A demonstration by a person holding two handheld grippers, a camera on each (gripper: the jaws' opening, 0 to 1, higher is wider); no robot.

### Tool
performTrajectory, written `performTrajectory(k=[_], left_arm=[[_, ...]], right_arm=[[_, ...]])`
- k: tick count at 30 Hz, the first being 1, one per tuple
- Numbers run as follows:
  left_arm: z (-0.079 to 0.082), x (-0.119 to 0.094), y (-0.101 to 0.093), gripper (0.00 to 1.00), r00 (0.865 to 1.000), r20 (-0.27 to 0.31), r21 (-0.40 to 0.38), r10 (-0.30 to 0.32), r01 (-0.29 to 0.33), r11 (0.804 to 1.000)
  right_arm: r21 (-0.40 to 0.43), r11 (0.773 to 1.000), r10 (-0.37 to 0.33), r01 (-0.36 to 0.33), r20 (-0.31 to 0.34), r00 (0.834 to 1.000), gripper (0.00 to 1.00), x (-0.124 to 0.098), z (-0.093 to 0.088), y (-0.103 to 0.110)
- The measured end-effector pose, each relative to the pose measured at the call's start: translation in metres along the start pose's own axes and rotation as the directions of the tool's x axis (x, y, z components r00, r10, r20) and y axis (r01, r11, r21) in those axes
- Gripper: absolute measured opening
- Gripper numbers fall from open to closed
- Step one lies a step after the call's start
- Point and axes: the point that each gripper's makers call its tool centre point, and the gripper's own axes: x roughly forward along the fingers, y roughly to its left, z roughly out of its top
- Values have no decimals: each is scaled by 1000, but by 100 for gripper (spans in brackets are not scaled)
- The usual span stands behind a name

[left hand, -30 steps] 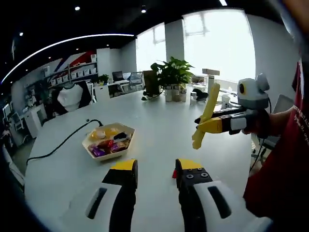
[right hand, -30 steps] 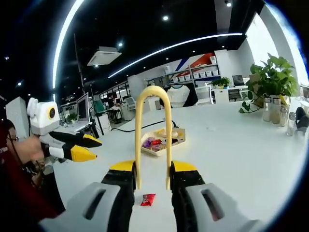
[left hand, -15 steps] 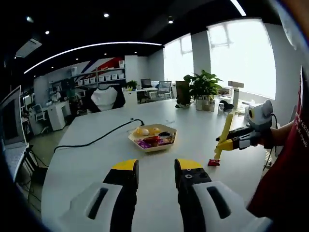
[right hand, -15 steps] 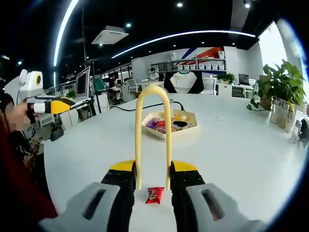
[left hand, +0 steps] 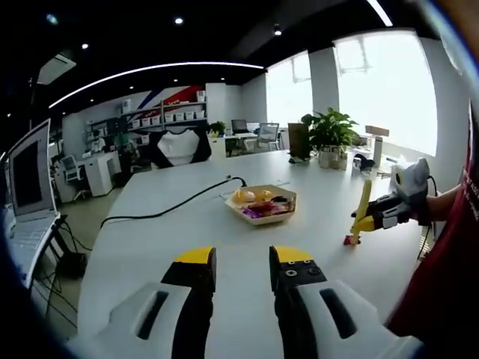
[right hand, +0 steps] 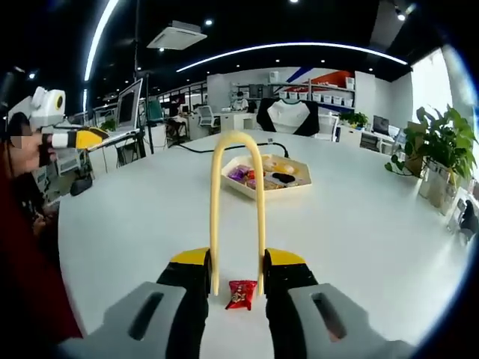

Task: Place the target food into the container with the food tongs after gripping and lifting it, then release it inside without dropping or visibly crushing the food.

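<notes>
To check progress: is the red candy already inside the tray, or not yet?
Not yet. The red candy lies on the white table, between the yellow tongs' tips, apart from the tray.

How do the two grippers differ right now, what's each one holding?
The right gripper is shut on the yellow tongs, which stand over a red wrapped candy; the left gripper is open and holds nothing. Both have yellow-tipped black jaws and hang above the white table.
</notes>
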Motion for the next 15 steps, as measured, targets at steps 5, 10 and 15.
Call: performTrajectory(k=[5,10,15], left_arm=[[-1,-1,2,30,1000,-5,9,-2,2,1000],[-4,-2,-2,30,1000,-16,34,-11,11,999],[-6,-2,-4,30,1000,-22,33,-16,17,999]], right_arm=[[-22,1000,-17,17,-14,1000,23,1,-10,1],[1,1000,-15,15,-24,1000,18,1,-10,2],[30,999,-25,26,-44,999,16,1,-9,-3]])
